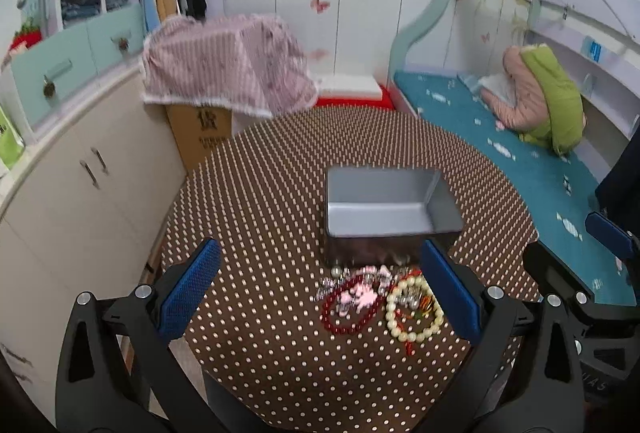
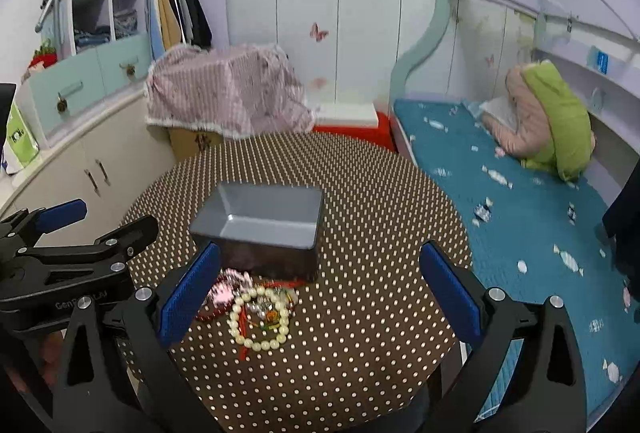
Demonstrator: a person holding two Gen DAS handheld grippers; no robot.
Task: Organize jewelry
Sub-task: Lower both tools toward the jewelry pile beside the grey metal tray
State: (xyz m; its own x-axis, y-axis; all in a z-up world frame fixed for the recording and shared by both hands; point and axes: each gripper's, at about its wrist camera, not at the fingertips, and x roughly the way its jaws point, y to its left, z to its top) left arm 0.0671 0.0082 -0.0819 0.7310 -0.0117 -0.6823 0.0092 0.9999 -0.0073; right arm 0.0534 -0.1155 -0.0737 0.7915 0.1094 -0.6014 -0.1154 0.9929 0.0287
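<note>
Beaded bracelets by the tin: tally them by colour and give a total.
Dark red bracelet: 1
Cream bracelet: 1
Total: 2 clear bead loops, lying in front of the grey tin. The small pink and silvery pieces tangled with them are too blurred to count.

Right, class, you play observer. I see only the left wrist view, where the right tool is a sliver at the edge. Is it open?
Observer: Yes. The right wrist view shows the right tool wide open, holding nothing.
Operator: Where does it point?
Observer: Mostly at bare tablecloth. The cream bead bracelet lies close to its left finger.
Operator: And my left tool from outside?
Observer: The left tool is open too, near the table's left edge, apart from the grey box.
</note>
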